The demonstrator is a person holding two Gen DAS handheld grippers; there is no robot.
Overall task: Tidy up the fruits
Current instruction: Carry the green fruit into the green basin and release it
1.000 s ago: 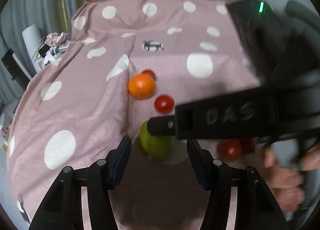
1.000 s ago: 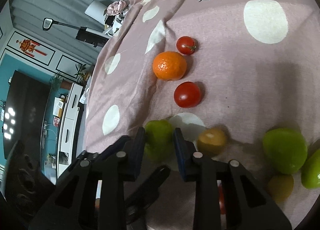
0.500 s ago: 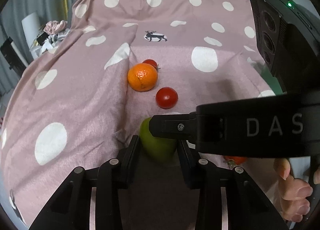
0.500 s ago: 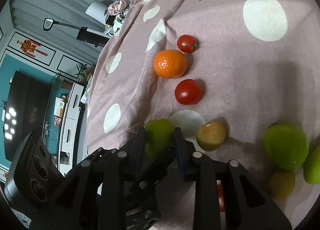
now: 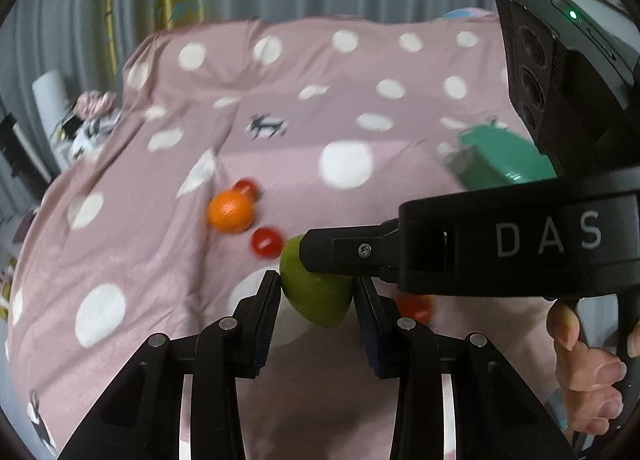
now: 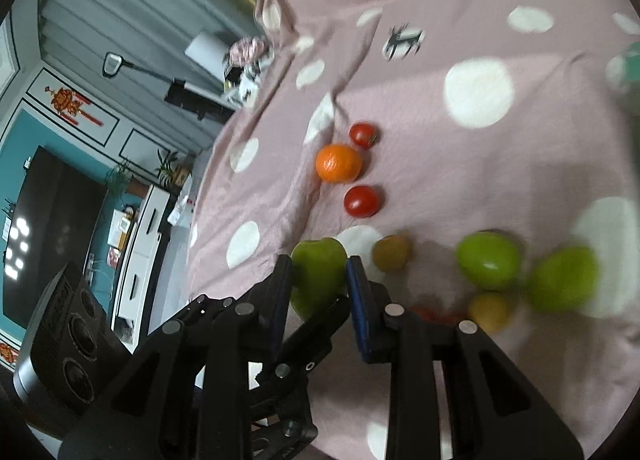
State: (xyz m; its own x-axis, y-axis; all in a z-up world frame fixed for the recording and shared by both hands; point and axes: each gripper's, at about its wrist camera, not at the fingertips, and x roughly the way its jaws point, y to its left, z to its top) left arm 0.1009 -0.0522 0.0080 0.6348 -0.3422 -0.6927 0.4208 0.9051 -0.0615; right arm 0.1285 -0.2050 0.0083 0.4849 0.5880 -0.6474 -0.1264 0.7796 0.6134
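The left claw (image 5: 316,292) holds a green apple (image 5: 314,292) between its two fingers, and the right claw (image 6: 318,280) closes on the same green apple from another side, so both claws grip one fruit together. In the left wrist view the apple seems to be lifted a little above the bed cover (image 5: 160,244), but the picture is blurred and this is not sure. One finger of the right claw crosses the left view in front of the apple, and the person's right hand (image 5: 588,364) is seen at the lower right on the handle.

The other fruits lie on the pink bed cover with white dots. An orange (image 6: 338,163) lies just beside a small tomato (image 6: 363,135), and a second tomato (image 6: 361,201) lies near them, closer to the claws. A brownish-yellow fruit (image 6: 391,252) lies just right of the held apple. Further right, two more green apples (image 6: 488,260) lie close together, with a yellow fruit (image 6: 490,310) in front of them. A red fruit (image 6: 430,314) is partly hidden behind the right claw's finger. A green box (image 5: 500,157) stands on the bed at the right side.
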